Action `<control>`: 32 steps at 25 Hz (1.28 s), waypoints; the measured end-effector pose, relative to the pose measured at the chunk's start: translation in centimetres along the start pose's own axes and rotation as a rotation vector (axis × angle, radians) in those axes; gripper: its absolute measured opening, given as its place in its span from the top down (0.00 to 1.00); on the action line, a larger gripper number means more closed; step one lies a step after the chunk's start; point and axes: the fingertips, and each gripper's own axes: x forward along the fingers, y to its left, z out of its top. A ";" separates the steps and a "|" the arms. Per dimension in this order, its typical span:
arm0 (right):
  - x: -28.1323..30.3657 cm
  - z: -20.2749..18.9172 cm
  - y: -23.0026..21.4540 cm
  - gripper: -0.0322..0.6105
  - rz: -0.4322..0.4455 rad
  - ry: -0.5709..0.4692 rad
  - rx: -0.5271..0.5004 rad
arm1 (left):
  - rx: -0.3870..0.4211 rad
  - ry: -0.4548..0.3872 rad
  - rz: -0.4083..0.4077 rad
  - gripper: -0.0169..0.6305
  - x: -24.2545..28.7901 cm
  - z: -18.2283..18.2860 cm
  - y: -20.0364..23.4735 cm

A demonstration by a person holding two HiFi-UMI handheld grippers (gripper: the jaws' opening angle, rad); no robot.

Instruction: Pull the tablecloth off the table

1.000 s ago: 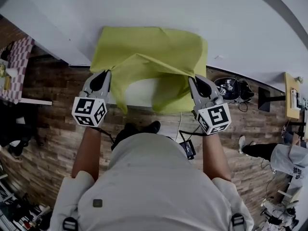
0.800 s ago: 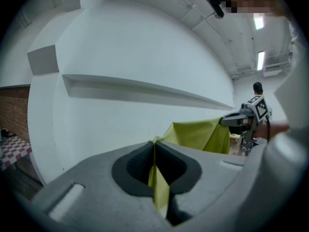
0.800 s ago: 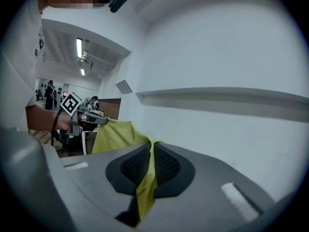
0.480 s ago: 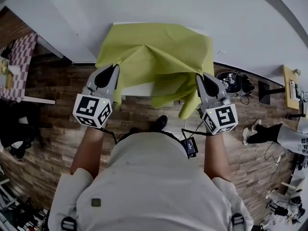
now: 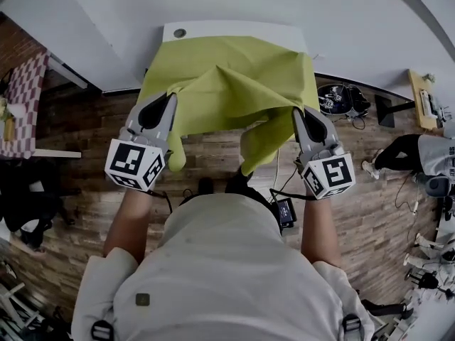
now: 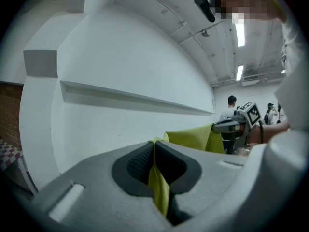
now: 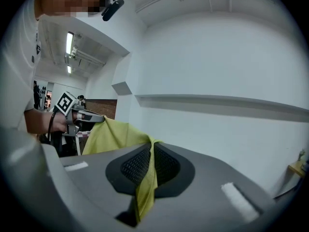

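1. The left gripper (image 5: 169,98) and right gripper (image 5: 299,112) are each clamping their jaws on a near corner of the tablecloth (image 5: 234,69).
2. It's sliding toward the person but is still mostly on the bench (image 5: 234,28), whose far strip is now showing bare, so the pull's working.

Left tongs (image 5: 170,98), right tongs (image 5: 298,112): grey moulded shells, dark ribbed pads (image 6: 137,164). Each carries a white marker cube (image 5: 132,164) with black square patterns. Thin black cable (image 5: 286,195) at the right one. Person: pale short-sleeved shirt (image 5: 220,268), black strap buckles (image 5: 103,330) low on both sides.
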 end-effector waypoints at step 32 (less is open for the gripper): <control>-21.5 -0.4 -3.0 0.93 0.217 -0.126 -0.019 | 0.029 -0.052 0.130 0.96 -5.2 1.1 -25.0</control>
